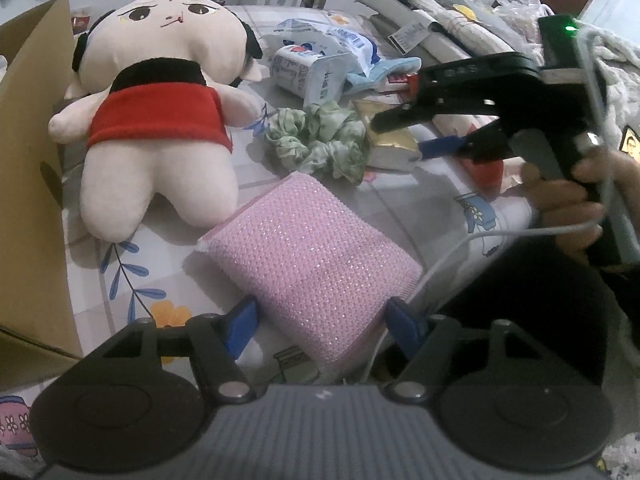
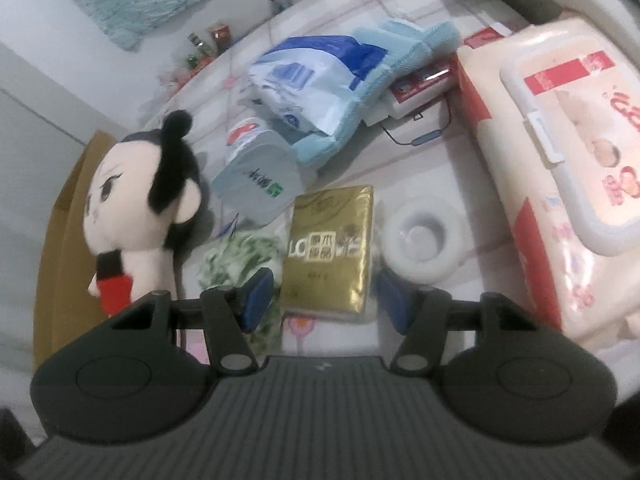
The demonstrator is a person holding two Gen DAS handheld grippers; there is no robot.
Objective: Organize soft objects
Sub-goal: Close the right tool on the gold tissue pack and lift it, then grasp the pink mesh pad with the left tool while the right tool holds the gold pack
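Bed cluttered: doll, green scrunchie, cardboard box at left. Left gripper wide open, empty, straddling pink sponge. Right gripper wide open, empty, around gold tissue pack; only its view shows wipes pack.

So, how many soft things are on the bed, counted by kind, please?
Plush doll: 1
Pink sponge pad: 1
Green scrunchie: 1
Gold tissue pack: 1
Wet wipes pack: 1
White tissue roll: 1
Blue towel: 1
Blue and white plastic packs: 2
Total: 9
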